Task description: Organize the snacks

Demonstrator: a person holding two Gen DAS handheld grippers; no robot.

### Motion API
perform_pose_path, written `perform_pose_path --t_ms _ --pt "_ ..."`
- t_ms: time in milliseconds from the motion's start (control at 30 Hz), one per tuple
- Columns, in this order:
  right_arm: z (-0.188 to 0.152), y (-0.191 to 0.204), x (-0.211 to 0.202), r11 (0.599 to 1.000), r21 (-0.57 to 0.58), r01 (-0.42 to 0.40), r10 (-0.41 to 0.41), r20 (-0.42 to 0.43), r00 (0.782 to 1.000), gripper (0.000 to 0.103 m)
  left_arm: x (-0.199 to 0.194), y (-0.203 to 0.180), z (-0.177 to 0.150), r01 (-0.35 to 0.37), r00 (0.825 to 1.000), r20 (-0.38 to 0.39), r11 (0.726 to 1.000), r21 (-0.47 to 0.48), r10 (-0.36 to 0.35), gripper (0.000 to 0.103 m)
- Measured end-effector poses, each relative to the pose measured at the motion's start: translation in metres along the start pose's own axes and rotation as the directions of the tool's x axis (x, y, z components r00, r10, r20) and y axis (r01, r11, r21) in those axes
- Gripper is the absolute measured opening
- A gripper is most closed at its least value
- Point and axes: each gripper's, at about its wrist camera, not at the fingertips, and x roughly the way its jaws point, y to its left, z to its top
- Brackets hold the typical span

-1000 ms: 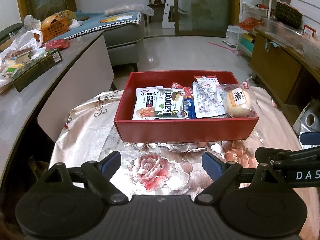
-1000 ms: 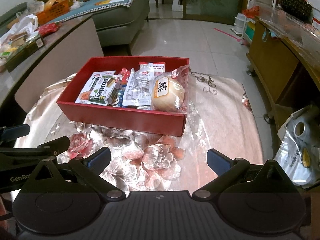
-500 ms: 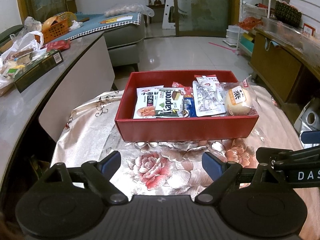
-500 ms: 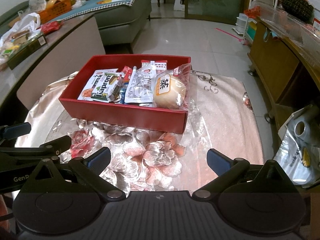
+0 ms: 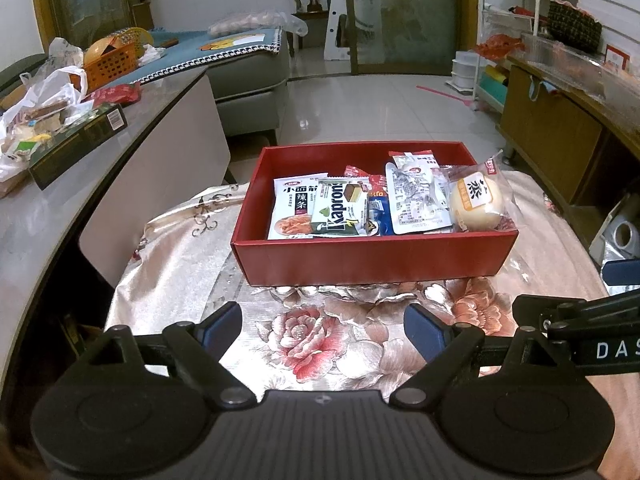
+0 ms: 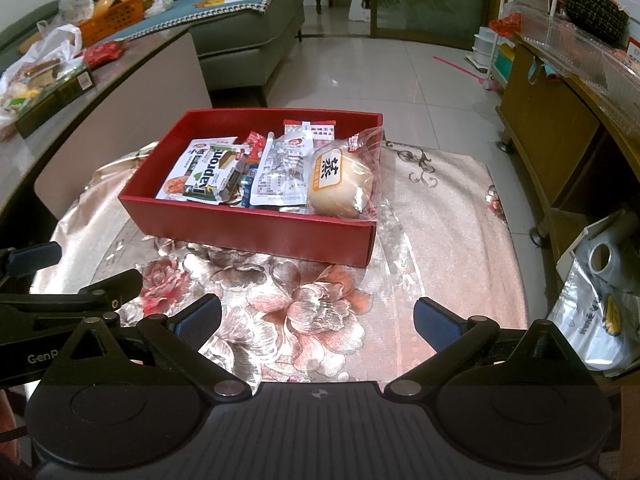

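Observation:
A red box (image 5: 372, 258) (image 6: 256, 236) stands on the flowered tablecloth (image 5: 312, 336) (image 6: 440, 216) and holds several snack packets. Among them are a white spicy-strips packet (image 5: 294, 208), a green Kapron wafer pack (image 5: 340, 210) (image 6: 210, 178), a silver-white packet (image 5: 414, 200) (image 6: 282, 172) and a bagged bun (image 5: 476, 200) (image 6: 340, 182) at the box's right end. My left gripper (image 5: 322, 330) is open and empty over the cloth in front of the box. My right gripper (image 6: 316, 320) is open and empty, also short of the box.
A long grey counter (image 5: 52, 200) at the left carries bags, a dark box (image 5: 80, 140) and an orange basket (image 5: 110, 64). A wooden cabinet (image 5: 560, 140) stands at the right. A plastic bag (image 6: 604, 320) lies beside the table's right edge. A sofa (image 6: 248, 28) stands behind.
Both grippers have drawn back and risen slightly, so the box sits a little farther up in both views. Both stay open and the snacks have not moved.

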Motion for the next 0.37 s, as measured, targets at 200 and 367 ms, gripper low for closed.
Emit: perform_pose_path --t_ms 200,367 --pt "-0.0002 0.0001 0.0004 1.000 0.001 -0.001 0.001 -0.001 1.000 0.103 0.0003 0.0005 0.0000 0.000 1.000 -0.002 1.000 0.000 0.000 0.083" --pt "-0.0005 0.0003 0.0016 1.000 -0.002 -0.003 0.003 -0.005 1.000 0.103 0.0008 0.0006 -0.0005 0.000 1.000 -0.002 1.000 0.003 0.000 0.083"
